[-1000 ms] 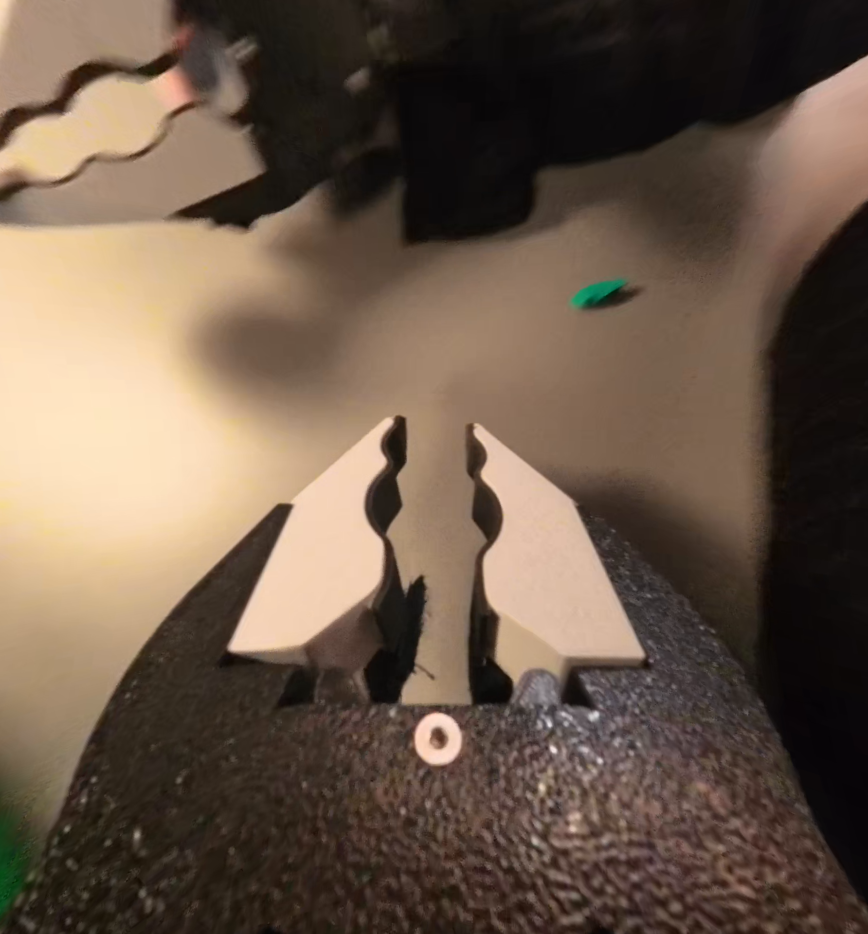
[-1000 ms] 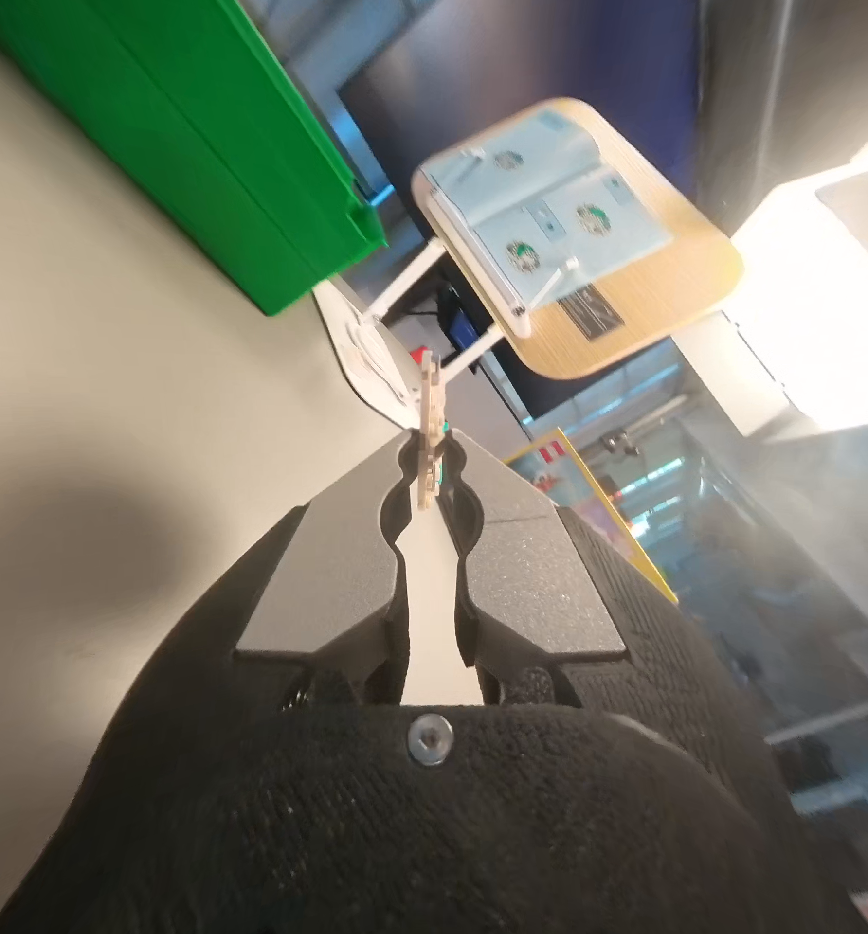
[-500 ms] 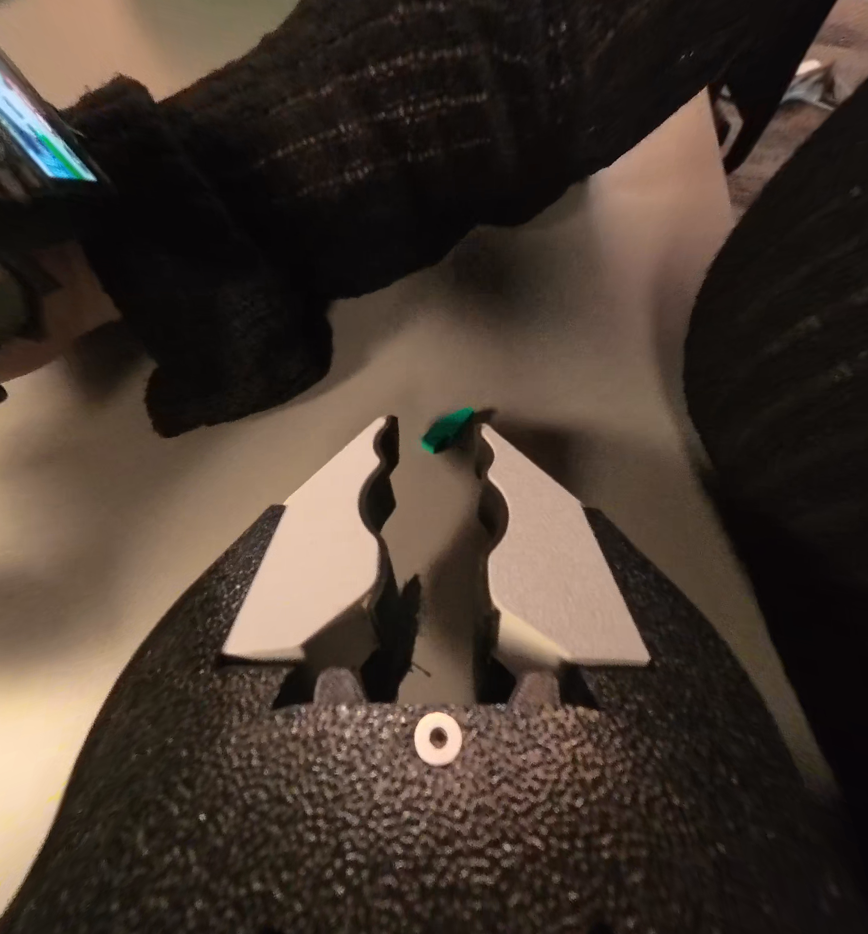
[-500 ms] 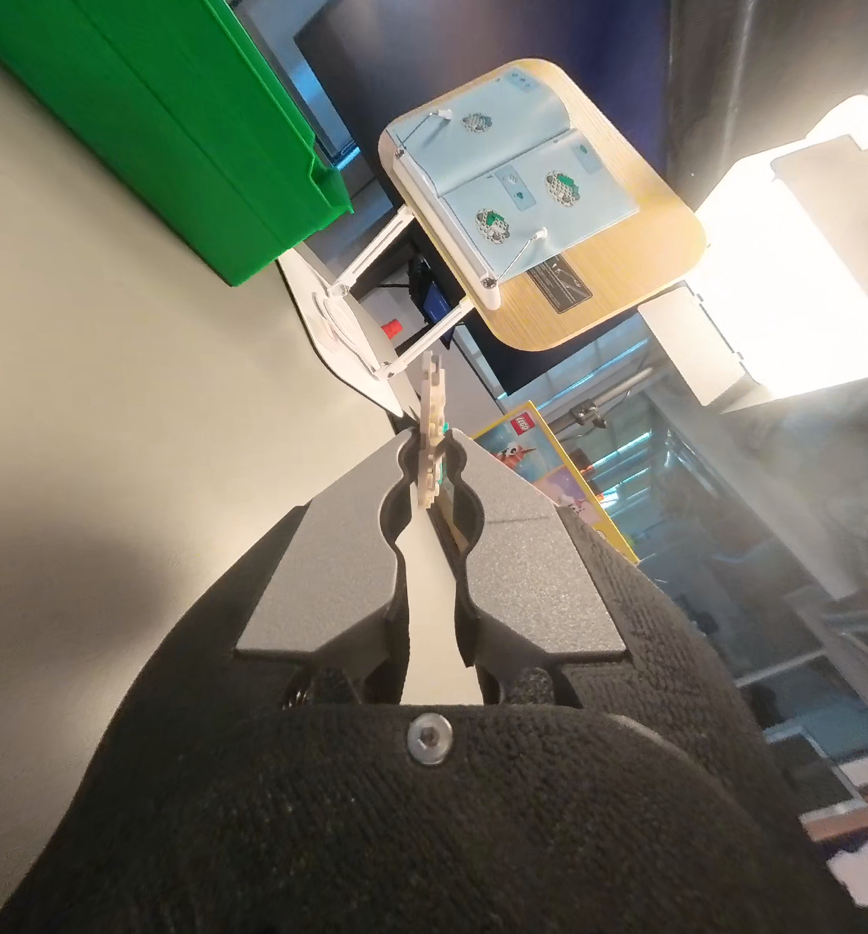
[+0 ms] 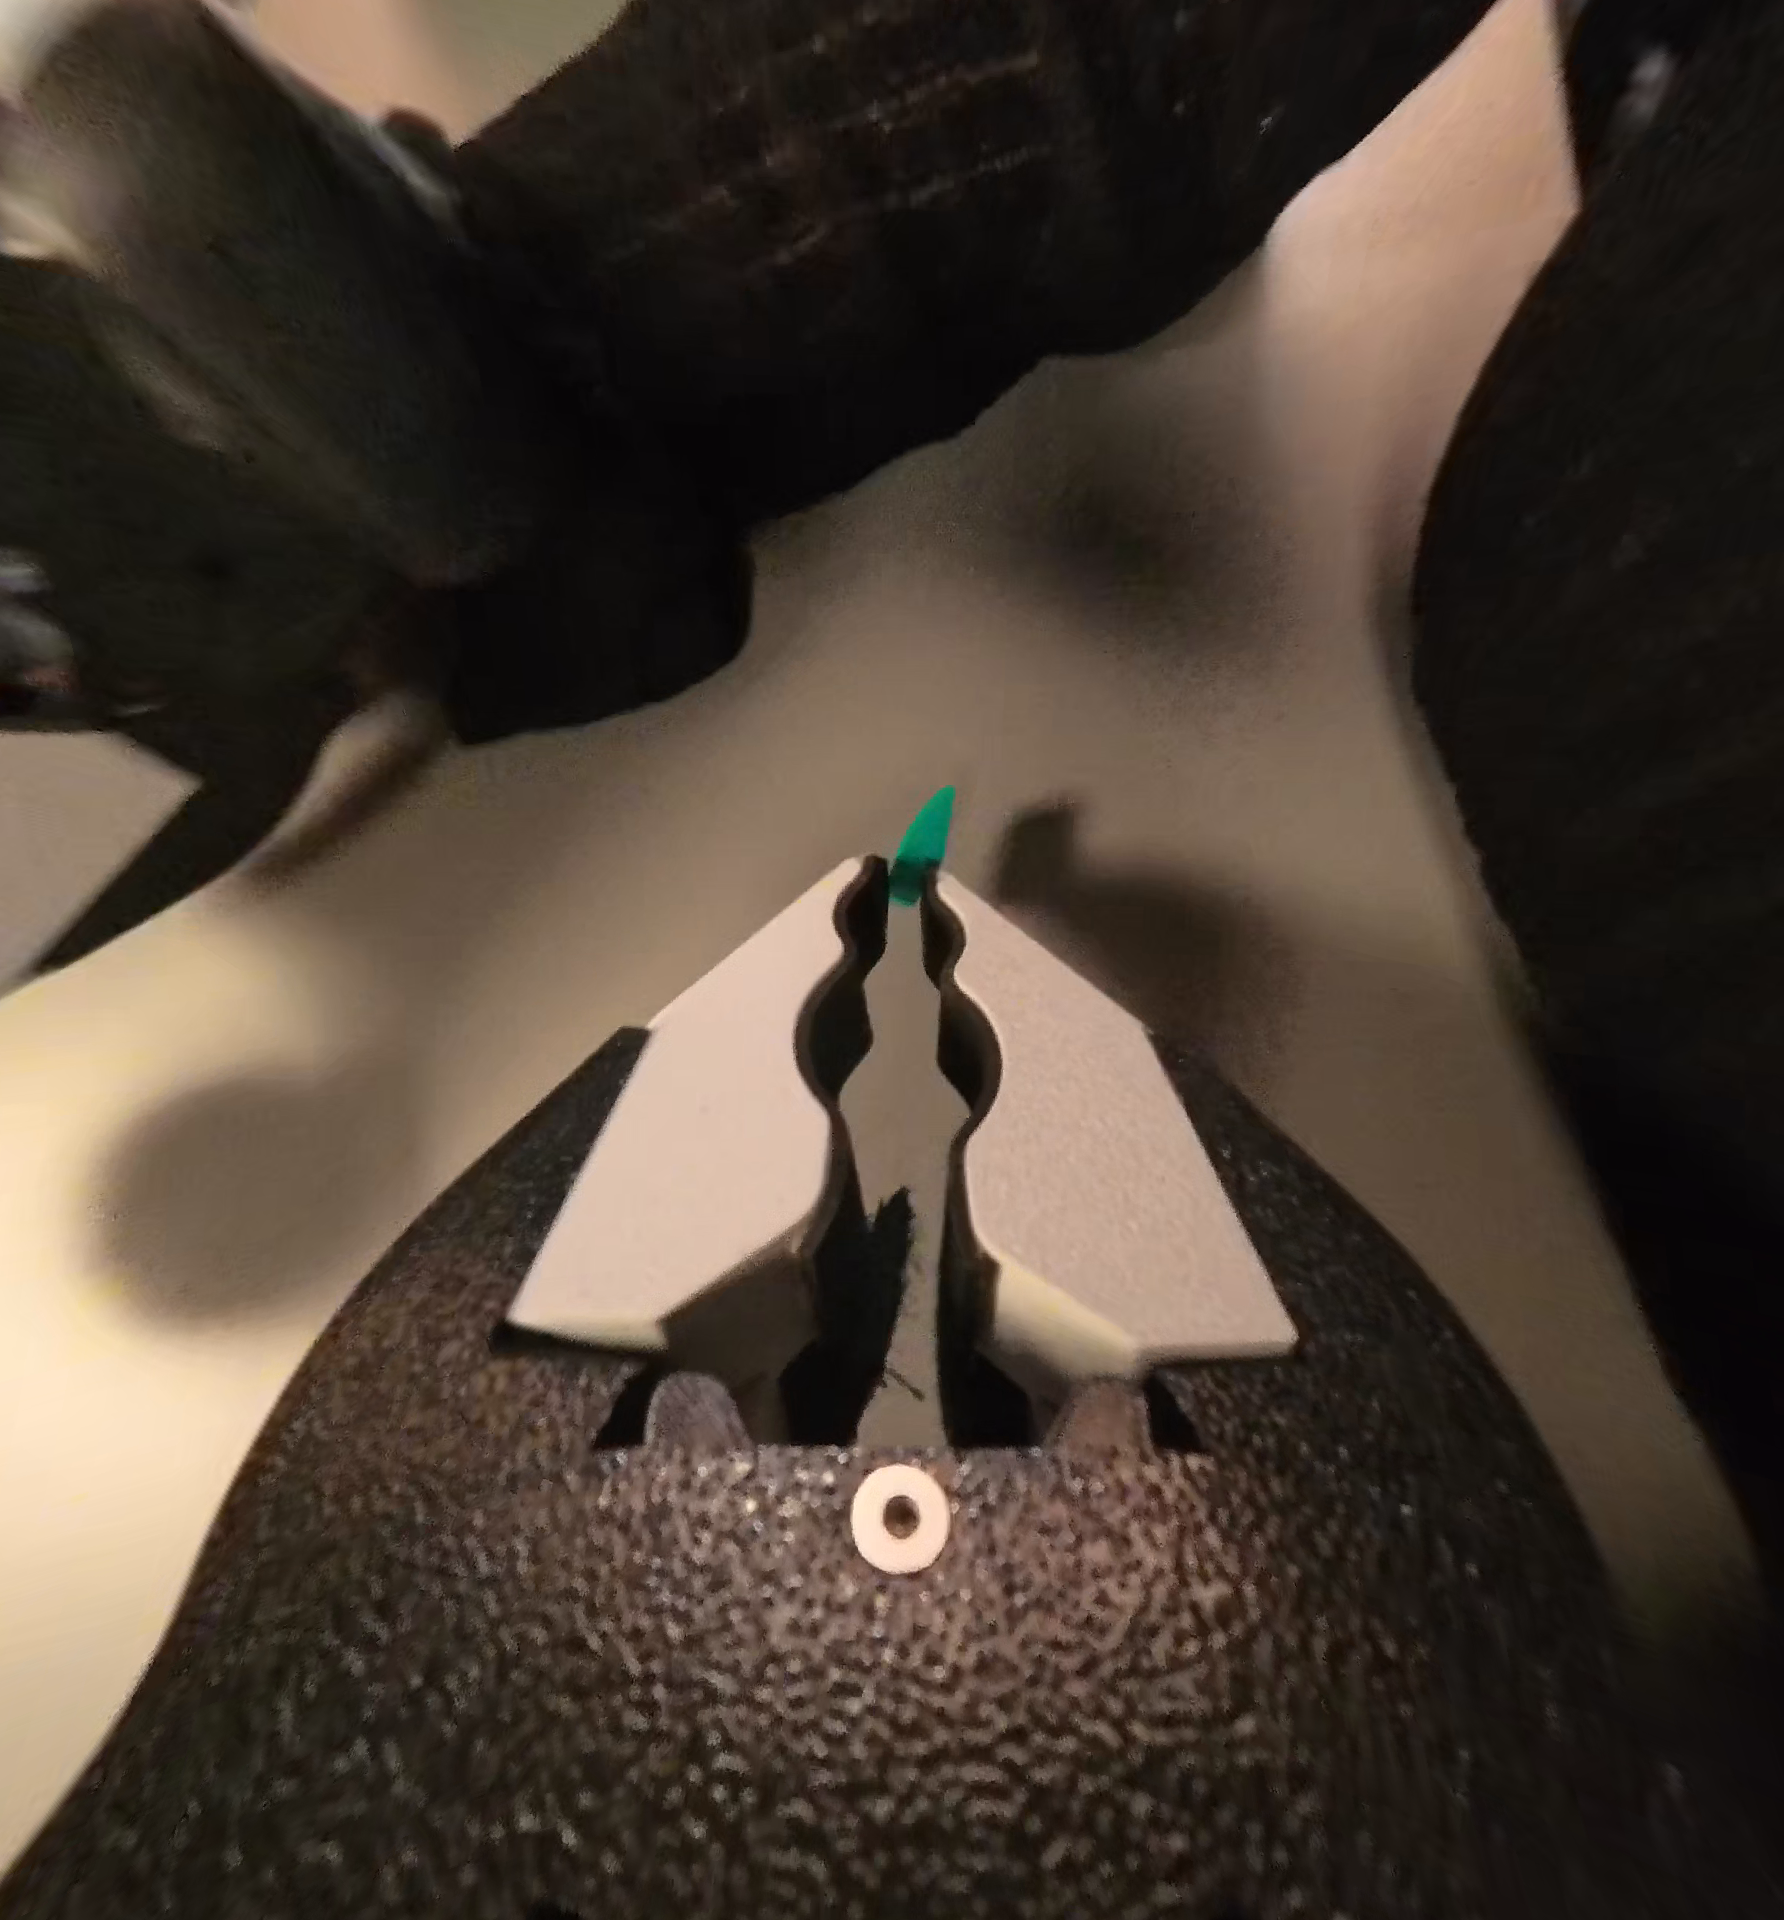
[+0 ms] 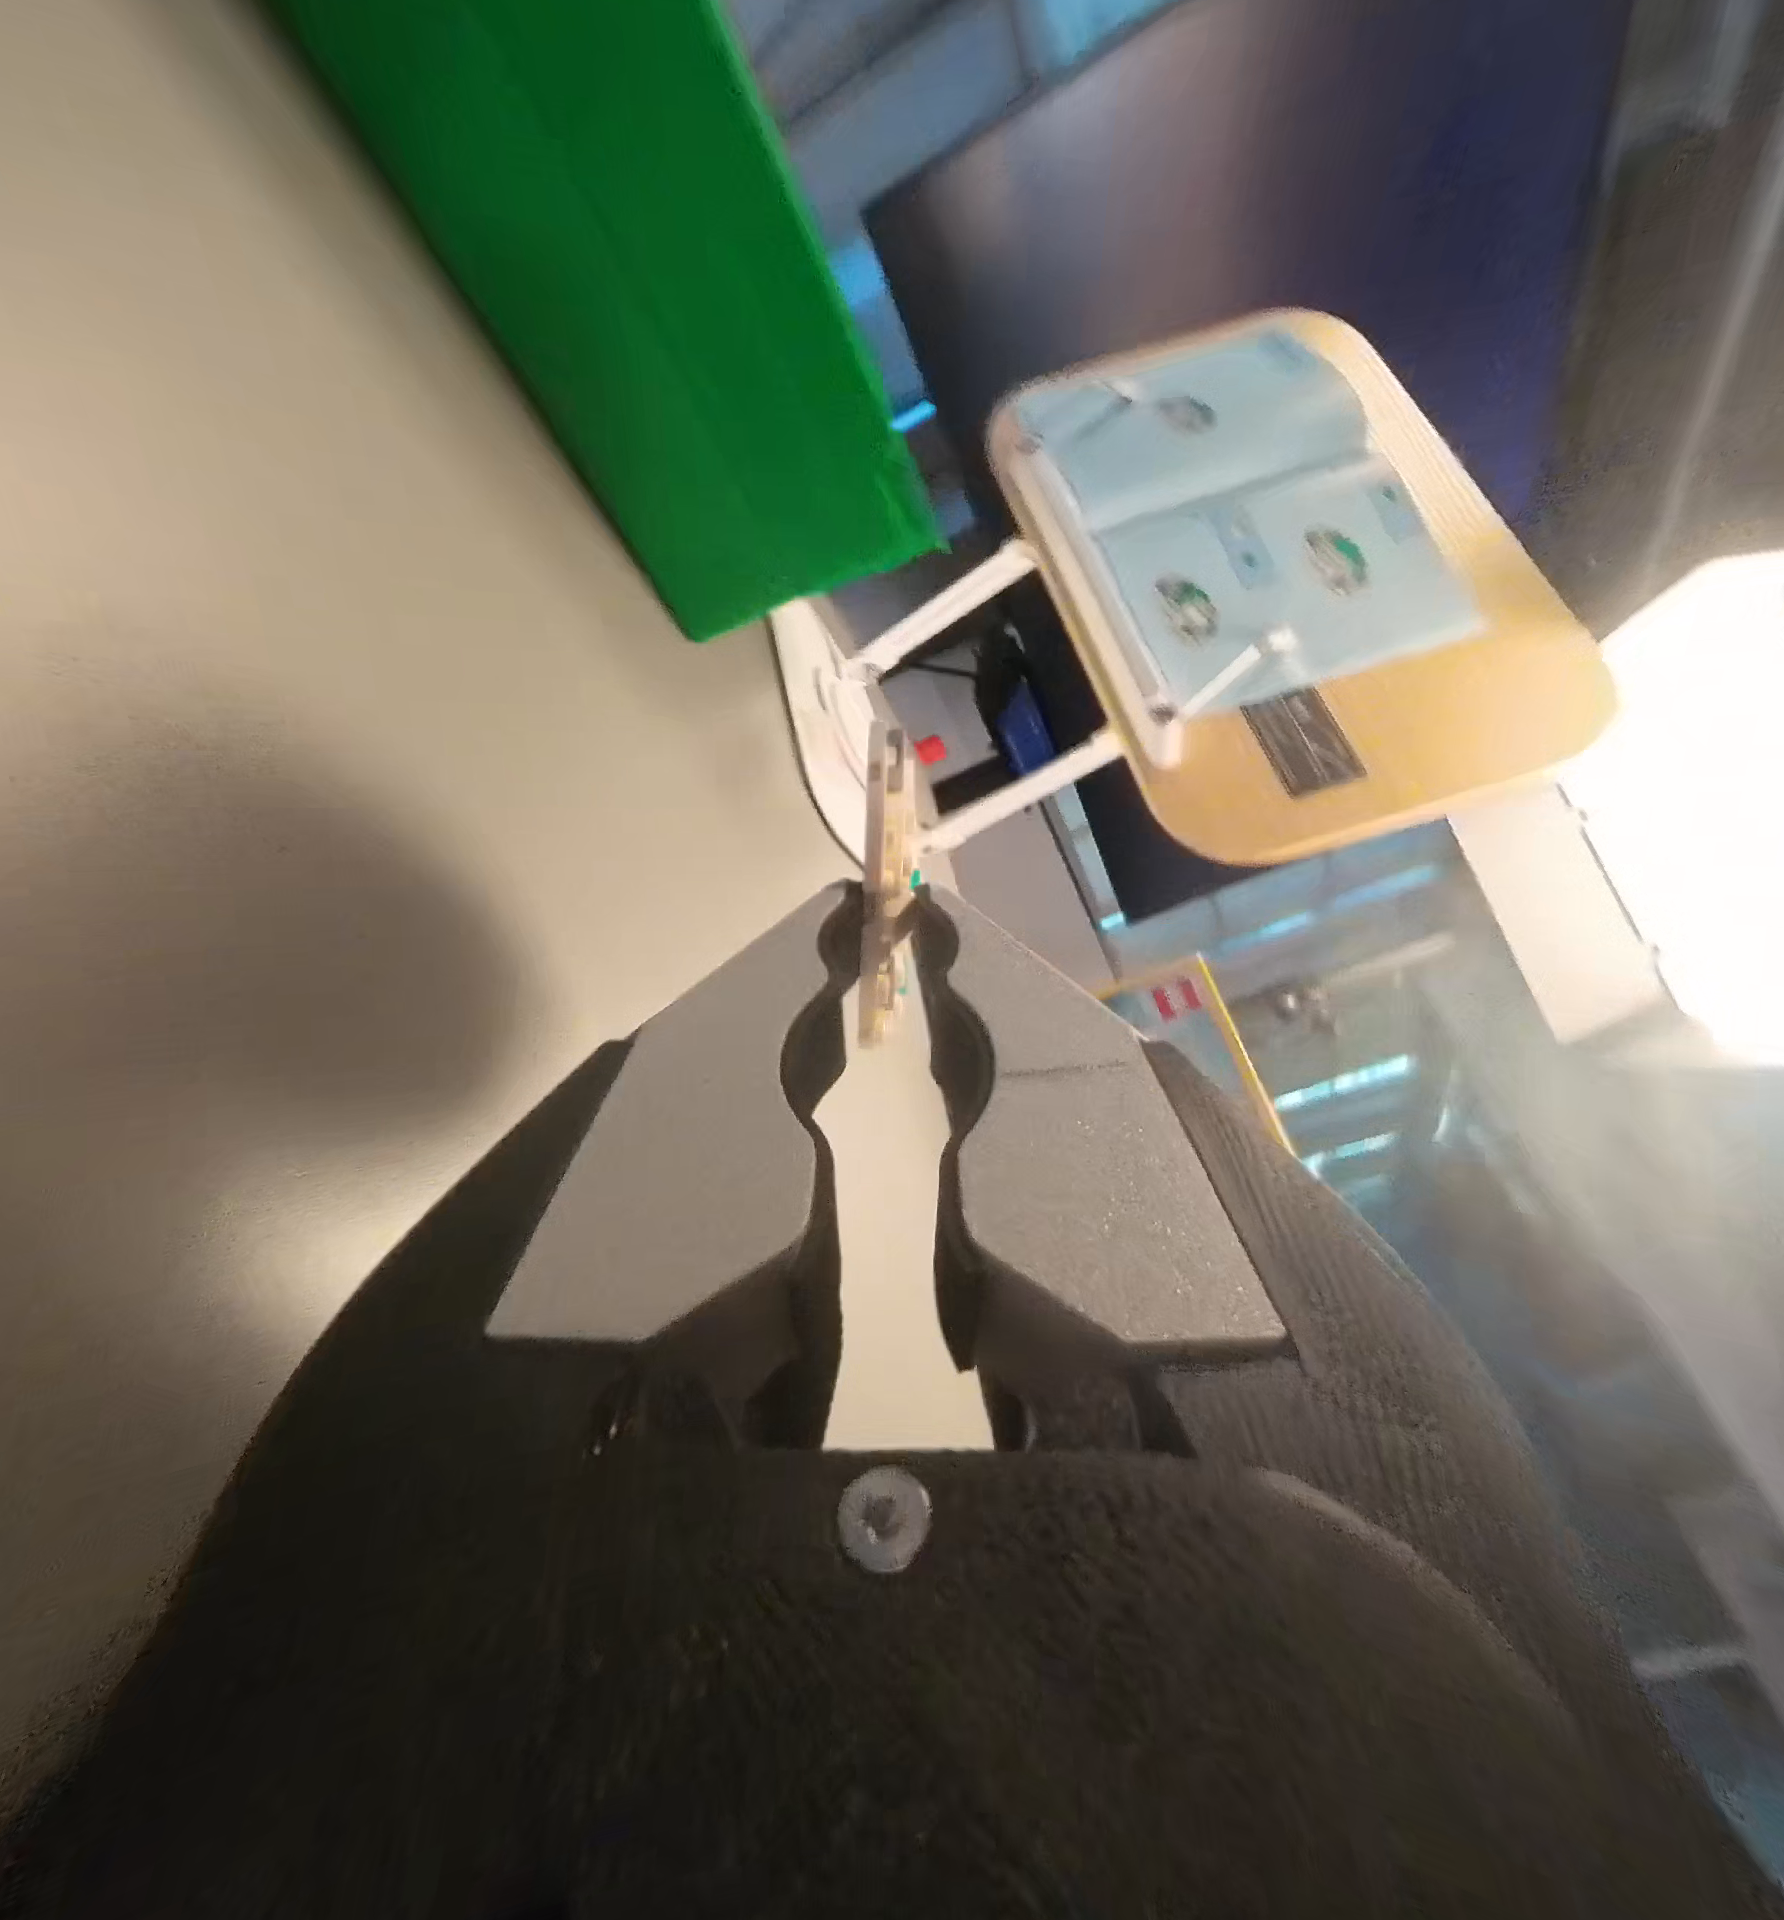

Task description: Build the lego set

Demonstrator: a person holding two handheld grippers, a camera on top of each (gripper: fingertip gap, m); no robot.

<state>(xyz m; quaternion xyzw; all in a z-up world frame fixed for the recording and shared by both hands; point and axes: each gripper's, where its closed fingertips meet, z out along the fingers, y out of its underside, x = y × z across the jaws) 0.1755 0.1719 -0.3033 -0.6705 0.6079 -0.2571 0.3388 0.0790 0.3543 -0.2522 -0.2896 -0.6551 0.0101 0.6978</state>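
The small green leaf-shaped lego piece (image 5: 924, 847), which half a second ago lay flat on the pale beige worktop (image 5: 88, 1195) just ahead of the spread tips, now stands nearly upright, pinched at its lower end between the tips of the left hand-held gripper (image 5: 906, 883). Those tips have closed onto it, so the pickup looks done, and the likely next step is carrying the piece to the build. A dark knitted sleeve (image 5: 867, 260) crosses the upper part of the left wrist view.

The right hand-held gripper (image 6: 883, 914) pinches a thin tan lego plate assembly (image 6: 886, 873) edge-on, with a speck of green showing on its right face. Its grip is unchanged, though the view has swung a little.

A green plastic bin (image 6: 607, 312) fills the upper left of the right wrist view; only its outer wall shows, so I cannot tell its contents. A tilted wooden stand with a pale blue instruction booklet (image 6: 1252, 561) sits to the right of centre.
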